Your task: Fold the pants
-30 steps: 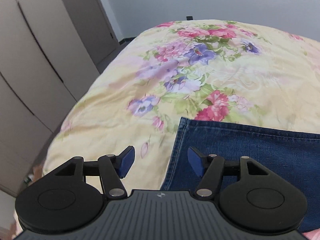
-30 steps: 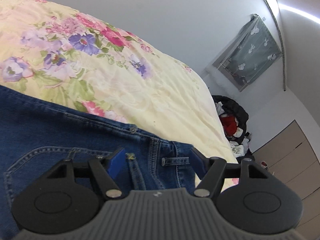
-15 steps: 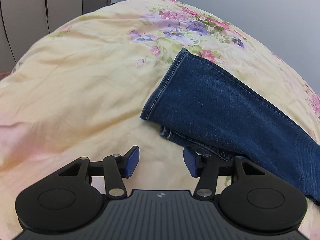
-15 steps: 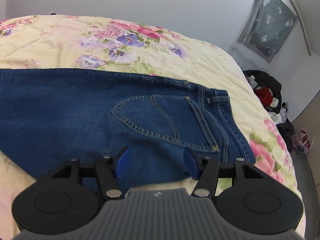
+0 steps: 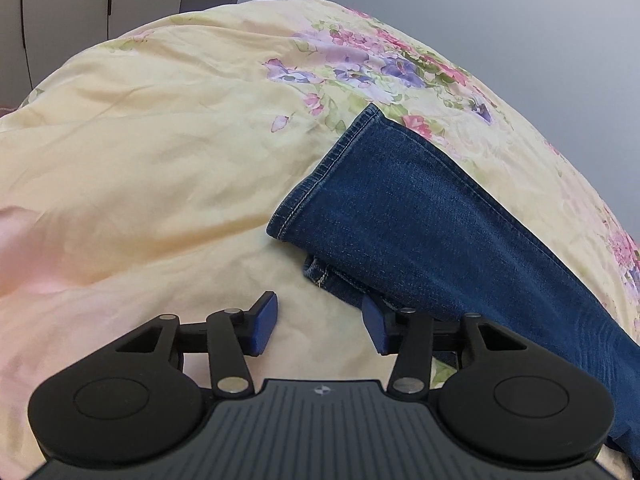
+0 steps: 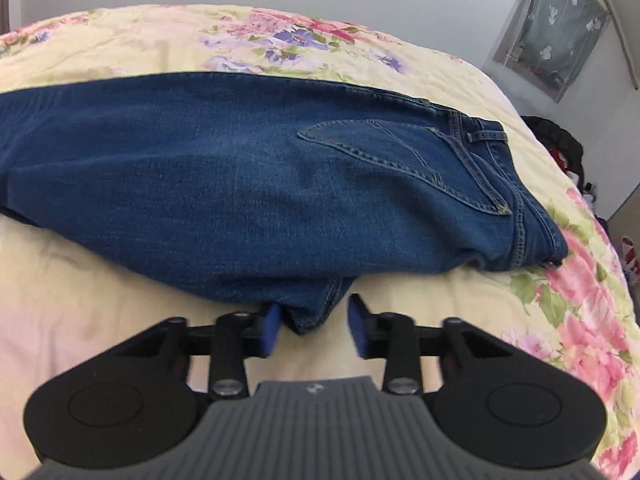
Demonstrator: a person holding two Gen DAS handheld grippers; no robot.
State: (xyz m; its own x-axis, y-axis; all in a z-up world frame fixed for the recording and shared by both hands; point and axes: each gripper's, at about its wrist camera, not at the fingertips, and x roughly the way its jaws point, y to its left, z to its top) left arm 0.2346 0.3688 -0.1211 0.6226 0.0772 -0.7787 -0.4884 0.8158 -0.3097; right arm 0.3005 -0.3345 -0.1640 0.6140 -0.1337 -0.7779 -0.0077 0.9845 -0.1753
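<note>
A bed (image 5: 160, 152) under a pale yellow floral cover fills both views, with a grey wall behind it. Blue jeans (image 6: 248, 184) lie lengthwise across the bed, folded along their length with 1 leg on top of the other. The left gripper (image 5: 320, 322) is beside the jeans' hem end, its jaws closing, its right pad against the lower leg's edge and only bedcover between them. The right gripper (image 6: 313, 328) is at the jeans' crotch fold, jaws closing with that denim point between them, not yet pinched.
</note>
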